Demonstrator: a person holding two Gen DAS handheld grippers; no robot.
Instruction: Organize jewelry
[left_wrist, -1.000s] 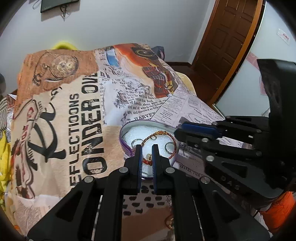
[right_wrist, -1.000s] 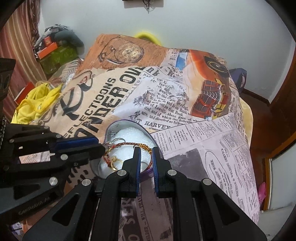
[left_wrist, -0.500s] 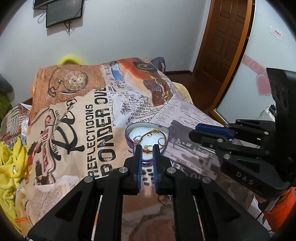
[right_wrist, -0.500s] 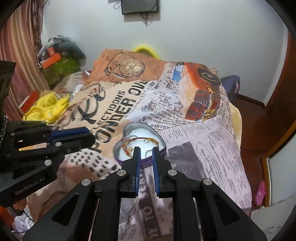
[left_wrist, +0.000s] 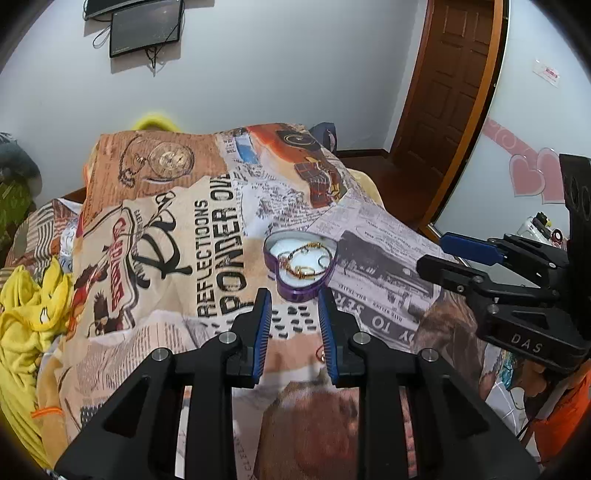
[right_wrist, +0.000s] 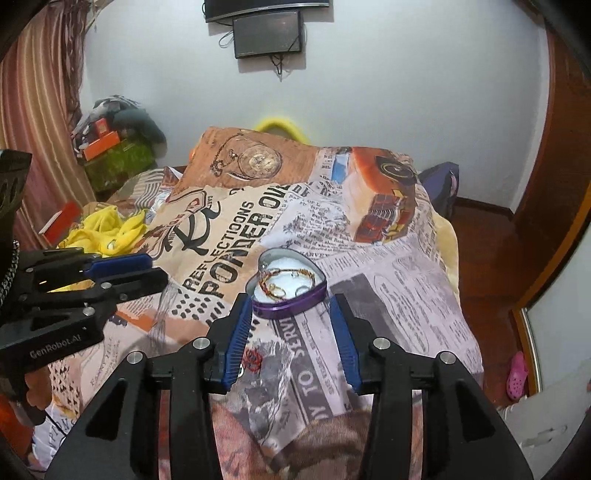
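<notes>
A purple heart-shaped tin (left_wrist: 295, 292) (right_wrist: 291, 308) with a white foam lining sits on the printed bedspread (left_wrist: 207, 258). Inside lie a gold and red beaded bracelet (left_wrist: 302, 272) (right_wrist: 276, 291) and a few rings. My left gripper (left_wrist: 294, 299) hovers short of the tin, jaws opening, nothing between them. My right gripper (right_wrist: 291, 301) hangs just before the tin's near wall, jaws opening and empty. Each gripper also shows at the side of the other's view: right gripper (left_wrist: 434, 253), left gripper (right_wrist: 155, 269). A small red and gold piece (left_wrist: 320, 354) (right_wrist: 253, 360) lies loose on the cloth under the fingers.
A yellow garment (left_wrist: 26, 317) (right_wrist: 107, 230) is bunched at the bed's left side. The bed's right edge drops to a wooden floor by a brown door (left_wrist: 447, 96). A dark screen (right_wrist: 267, 33) hangs on the far wall. Boxes (right_wrist: 110, 155) are piled at the left.
Both grippers have drawn back and upward from the tin, which now looks smaller. Their jaws, shut in the earlier frames, have parted. The bracelet stays in the tin.
</notes>
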